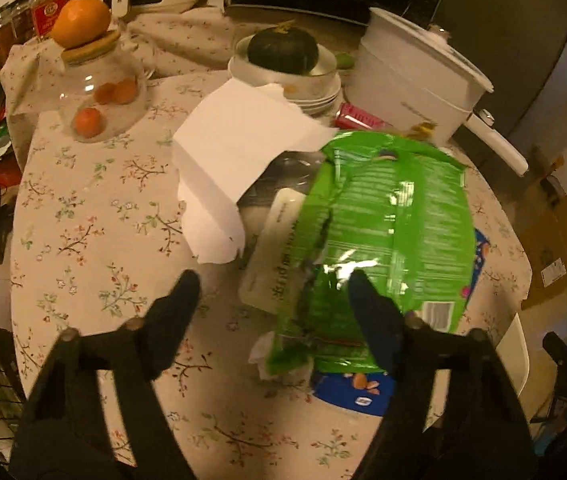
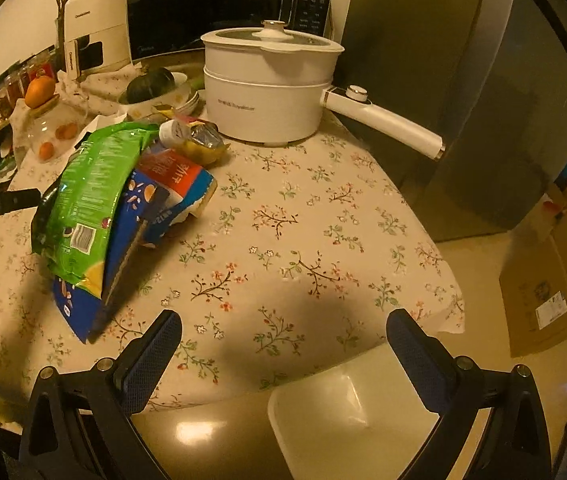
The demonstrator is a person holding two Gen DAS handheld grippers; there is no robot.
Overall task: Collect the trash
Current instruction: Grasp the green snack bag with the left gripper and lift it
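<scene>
A crumpled green snack bag [image 1: 387, 232] lies on top of a blue snack bag [image 1: 347, 394] and a white packet [image 1: 273, 256] on the floral table. White paper [image 1: 231, 148] lies just behind them. My left gripper [image 1: 273, 288] is open, its right finger over the green bag's near end and its left finger over bare cloth. In the right wrist view the green bag [image 2: 87, 200] and blue bag [image 2: 155, 200] lie at the left, with a squashed bottle [image 2: 195, 140] behind. My right gripper [image 2: 283, 332] is open and empty above the table's front edge.
A white electric pot [image 2: 267, 88] with a long handle stands at the back. A stack of bowls holding a dark squash [image 1: 283, 50] and a glass jar with an orange on top [image 1: 99, 80] stand behind the trash. A white chair seat [image 2: 347, 412] sits below the table edge. Cardboard boxes [image 2: 555, 280] are at right.
</scene>
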